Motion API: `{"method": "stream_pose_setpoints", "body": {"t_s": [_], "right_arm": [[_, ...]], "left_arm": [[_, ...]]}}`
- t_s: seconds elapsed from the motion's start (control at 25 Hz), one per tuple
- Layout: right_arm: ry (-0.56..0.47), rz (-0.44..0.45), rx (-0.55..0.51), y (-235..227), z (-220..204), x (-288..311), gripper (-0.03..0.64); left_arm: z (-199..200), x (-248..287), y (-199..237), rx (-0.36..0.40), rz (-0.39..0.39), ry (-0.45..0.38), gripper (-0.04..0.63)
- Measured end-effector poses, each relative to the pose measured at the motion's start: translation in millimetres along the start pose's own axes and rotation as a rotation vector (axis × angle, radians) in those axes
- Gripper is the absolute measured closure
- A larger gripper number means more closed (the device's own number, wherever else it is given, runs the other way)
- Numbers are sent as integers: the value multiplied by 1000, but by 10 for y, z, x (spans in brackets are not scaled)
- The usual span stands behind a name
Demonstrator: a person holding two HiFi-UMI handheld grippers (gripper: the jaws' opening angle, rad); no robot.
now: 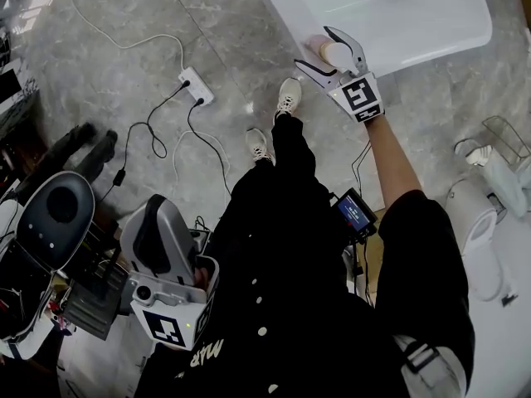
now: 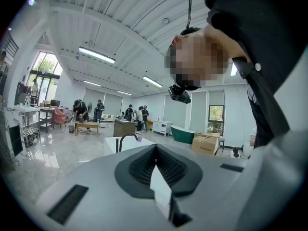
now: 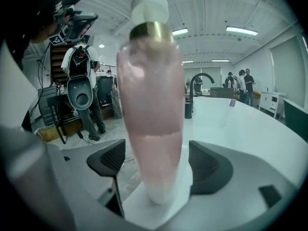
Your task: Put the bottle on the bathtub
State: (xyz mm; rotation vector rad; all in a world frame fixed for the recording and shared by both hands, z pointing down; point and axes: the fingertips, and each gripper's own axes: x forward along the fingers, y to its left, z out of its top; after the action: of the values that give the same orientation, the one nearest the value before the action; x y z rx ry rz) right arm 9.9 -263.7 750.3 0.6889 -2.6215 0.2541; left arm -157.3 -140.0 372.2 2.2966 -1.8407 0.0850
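A tall pink bottle [image 1: 319, 50] with a gold collar and a white cap stands upright on the near rim of the white bathtub [image 1: 415, 15]. My right gripper [image 1: 314, 46] reaches around it from the floor side. In the right gripper view the bottle [image 3: 151, 105] fills the middle, and the right gripper [image 3: 156, 162] is open, its dark pads clear of the bottle on both sides. My left gripper [image 1: 158, 230] hangs low at the person's left side, far from the tub. In its own view the left gripper [image 2: 156, 165] is shut with nothing held.
A power strip [image 1: 197, 85] and cables lie on the marble floor beside the person's shoes [image 1: 288, 98]. A black faucet [image 3: 195, 88] rises from the bathtub [image 3: 240, 124] rim further along. A white toilet [image 1: 50, 214] stands at the left, white fixtures [image 1: 473, 214] at the right.
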Motion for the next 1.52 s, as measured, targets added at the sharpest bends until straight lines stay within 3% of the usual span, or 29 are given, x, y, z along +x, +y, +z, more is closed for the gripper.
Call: {"method": "stream_pose_setpoints", "body": {"t_s": [0.2, 0.32, 0.48, 0.64, 0.72, 0.76, 0.92, 1.04, 1.2, 1.52], "right_arm": [[23, 27, -42, 73, 89, -507, 213], [47, 57, -87, 147, 156, -845, 261], [35, -15, -110, 71, 363, -1325, 381], [-61, -159, -43, -103, 818, -1685, 515], [-125, -176, -2, -93, 1092, -1828, 601], [-159, -179, 24, -82, 1222, -1900, 612], [-283, -204, 116, -57, 1693, -2134, 612], [-326, -218, 125, -11, 2016, -2284, 612], [-366, -261, 98, 15, 2447, -2529, 614], [-379, -479, -8, 25, 2924, -3207, 613]], "left_arm": [[204, -67, -130, 13, -29, -46, 586], [351, -57, -169, 20, -53, -81, 586], [567, -72, -232, 30, -86, -135, 586], [705, -82, -289, 41, -120, -172, 586], [774, -105, -314, 41, -126, -184, 586], [812, -124, -325, 42, -128, -191, 586], [974, -226, -321, 51, -132, -230, 586], [1079, -300, -268, 51, -124, -259, 586], [1187, -372, -144, 46, -100, -293, 585], [1491, -674, 78, 62, -67, -383, 586]]}}
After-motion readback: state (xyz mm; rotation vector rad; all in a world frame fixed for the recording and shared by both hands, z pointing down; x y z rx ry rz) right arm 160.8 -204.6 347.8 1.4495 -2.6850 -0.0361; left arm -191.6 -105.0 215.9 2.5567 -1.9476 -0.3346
